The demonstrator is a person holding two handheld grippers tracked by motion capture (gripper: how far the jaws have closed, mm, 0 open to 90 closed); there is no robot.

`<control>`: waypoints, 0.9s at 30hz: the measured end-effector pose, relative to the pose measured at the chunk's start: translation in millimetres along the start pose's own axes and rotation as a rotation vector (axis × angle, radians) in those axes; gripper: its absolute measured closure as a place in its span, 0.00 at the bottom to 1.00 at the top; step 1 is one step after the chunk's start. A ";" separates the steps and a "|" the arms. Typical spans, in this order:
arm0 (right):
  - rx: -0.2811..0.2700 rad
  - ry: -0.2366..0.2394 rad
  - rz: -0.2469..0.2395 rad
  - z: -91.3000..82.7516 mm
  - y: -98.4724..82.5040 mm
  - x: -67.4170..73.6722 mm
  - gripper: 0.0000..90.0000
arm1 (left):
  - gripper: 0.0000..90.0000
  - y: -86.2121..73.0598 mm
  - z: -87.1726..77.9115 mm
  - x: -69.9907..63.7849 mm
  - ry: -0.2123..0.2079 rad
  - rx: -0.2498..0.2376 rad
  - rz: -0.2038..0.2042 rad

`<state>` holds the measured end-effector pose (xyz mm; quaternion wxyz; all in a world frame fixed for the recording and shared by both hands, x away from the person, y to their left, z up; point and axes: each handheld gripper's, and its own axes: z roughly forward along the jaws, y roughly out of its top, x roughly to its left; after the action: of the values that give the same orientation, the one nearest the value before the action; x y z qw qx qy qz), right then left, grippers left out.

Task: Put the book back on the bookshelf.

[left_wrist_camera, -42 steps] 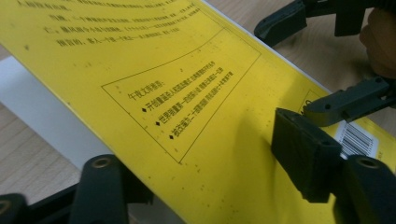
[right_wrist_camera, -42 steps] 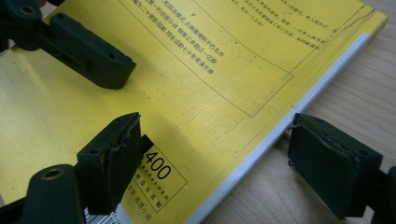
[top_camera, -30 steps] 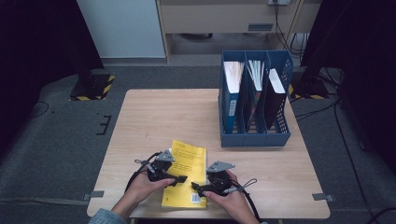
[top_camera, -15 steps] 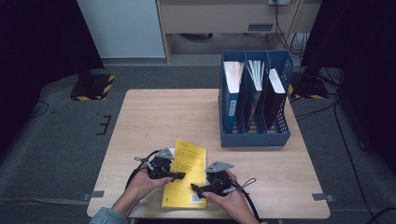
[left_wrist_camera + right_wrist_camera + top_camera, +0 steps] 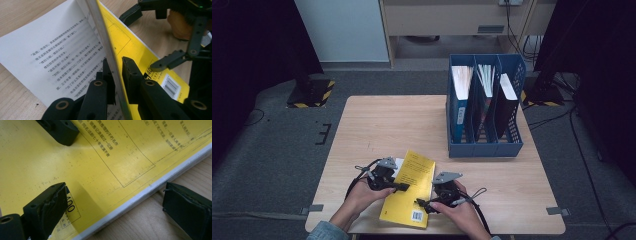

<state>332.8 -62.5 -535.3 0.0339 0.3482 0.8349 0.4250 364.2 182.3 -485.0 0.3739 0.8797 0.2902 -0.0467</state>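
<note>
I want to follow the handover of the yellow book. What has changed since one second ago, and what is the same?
The left gripper has just been closing its jaws and now pinches the raised cover of the yellow book. The right gripper has just been opening; its jaws straddle the book's edge without pressing. The book's left side has lifted. The blue file rack and table are unchanged.

yellow book (image 5: pixel 409 192), blue file rack (image 5: pixel 484 145), black grippers
</note>
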 end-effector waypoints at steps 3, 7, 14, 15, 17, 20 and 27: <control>0.010 0.023 0.022 -0.2 3.6 -6.3 0.07 | 0.91 1.2 -2.8 -1.6 -0.003 -0.003 0.011; 0.021 0.064 0.048 0.6 9.6 -16.3 0.08 | 0.92 3.2 -5.5 -3.1 -0.019 -0.013 0.022; 0.019 0.195 0.093 6.8 17.2 -29.6 0.10 | 0.92 7.1 -11.8 -9.9 -0.033 -0.028 0.050; 0.025 0.214 0.109 7.0 18.3 -31.1 0.11 | 0.92 7.3 -12.2 -10.5 -0.032 -0.026 0.055; 0.042 0.231 0.112 7.6 21.0 -32.9 0.12 | 0.92 7.2 -12.8 -10.7 -0.031 -0.027 0.058; 0.053 0.250 0.107 6.4 23.0 -36.8 0.18 | 0.92 6.4 -13.9 -8.8 -0.031 -0.024 0.057; -0.008 0.223 0.064 -7.3 36.1 -35.1 0.33 | 0.93 6.8 -23.1 -4.9 -0.002 -0.017 0.076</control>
<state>376.7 -74.7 -512.6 -0.0713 0.3252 0.8202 0.4653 360.7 192.0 -462.8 0.3829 0.8869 0.2567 -0.0309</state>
